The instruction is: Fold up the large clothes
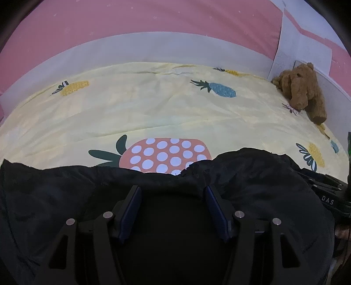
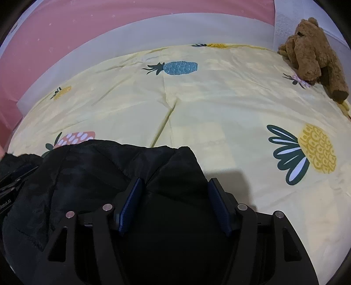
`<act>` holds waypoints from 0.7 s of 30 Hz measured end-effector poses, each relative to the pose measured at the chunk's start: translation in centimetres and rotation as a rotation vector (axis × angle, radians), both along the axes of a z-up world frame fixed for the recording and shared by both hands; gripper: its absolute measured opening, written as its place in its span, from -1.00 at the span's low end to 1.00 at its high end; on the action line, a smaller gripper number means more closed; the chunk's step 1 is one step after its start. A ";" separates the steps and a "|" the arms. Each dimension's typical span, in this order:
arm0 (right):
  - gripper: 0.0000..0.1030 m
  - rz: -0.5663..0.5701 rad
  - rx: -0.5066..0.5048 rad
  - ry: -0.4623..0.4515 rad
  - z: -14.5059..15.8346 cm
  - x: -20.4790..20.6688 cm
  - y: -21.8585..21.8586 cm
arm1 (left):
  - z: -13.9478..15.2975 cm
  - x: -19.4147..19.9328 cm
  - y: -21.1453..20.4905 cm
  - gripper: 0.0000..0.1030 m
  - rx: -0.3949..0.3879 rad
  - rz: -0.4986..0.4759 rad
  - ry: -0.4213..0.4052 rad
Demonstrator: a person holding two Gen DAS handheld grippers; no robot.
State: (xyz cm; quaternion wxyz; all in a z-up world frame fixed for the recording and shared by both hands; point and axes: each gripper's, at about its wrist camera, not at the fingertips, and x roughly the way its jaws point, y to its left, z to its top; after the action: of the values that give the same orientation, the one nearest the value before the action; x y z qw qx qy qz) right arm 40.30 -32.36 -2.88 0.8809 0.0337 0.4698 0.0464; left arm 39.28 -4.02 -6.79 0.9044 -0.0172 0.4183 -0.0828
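A black garment (image 1: 252, 175) lies bunched on the near part of a yellow pineapple-print bedsheet (image 1: 153, 105). My left gripper (image 1: 172, 190) is open, its fingers spread over the garment's far edge, black cloth between and under them. In the right wrist view the same garment (image 2: 98, 166) fills the lower left. My right gripper (image 2: 174, 182) is open over the garment's right corner, with the left finger (image 2: 131, 201) on the cloth and the right finger (image 2: 219, 201) at its edge by the bedsheet (image 2: 219, 105).
A brown teddy bear (image 1: 300, 89) sits at the bed's far right corner, also in the right wrist view (image 2: 316, 59). A pink wall (image 1: 131, 19) and a pale bed border (image 1: 131, 48) run behind. The other gripper's body (image 1: 329, 195) shows at the right edge.
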 end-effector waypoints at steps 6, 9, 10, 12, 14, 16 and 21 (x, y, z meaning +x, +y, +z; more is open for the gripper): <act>0.21 0.040 -0.007 -0.153 6.8 -3.9 0.8 | 6.0 -3.3 4.5 0.13 -0.008 -0.015 -0.073; 0.21 0.068 -0.028 -0.153 6.5 -4.1 1.7 | 6.9 -4.9 9.5 0.13 0.028 0.044 -0.115; 0.21 0.069 -0.042 -0.131 5.6 -3.6 1.8 | 6.6 -4.9 10.7 0.13 0.049 0.068 -0.109; 0.21 0.055 -0.056 -0.053 2.8 -2.3 1.7 | 4.8 -4.5 13.8 0.13 0.066 0.145 -0.061; 0.22 0.046 0.003 -0.045 1.6 -1.9 1.0 | 2.6 -4.2 16.2 0.14 -0.012 0.186 -0.017; 0.22 0.043 0.019 -0.050 1.0 -1.6 0.9 | 1.2 -4.2 16.8 0.15 -0.051 0.198 -0.027; 0.23 0.027 0.026 -0.059 -0.6 -0.9 1.1 | -0.9 -3.9 16.3 0.16 -0.057 0.224 -0.067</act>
State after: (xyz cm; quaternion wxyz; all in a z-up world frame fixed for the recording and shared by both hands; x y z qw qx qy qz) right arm 39.38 -31.23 -3.46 0.8932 0.0376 0.4433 0.0656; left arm 35.35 12.25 -7.68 0.9205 -0.0868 0.3808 0.0066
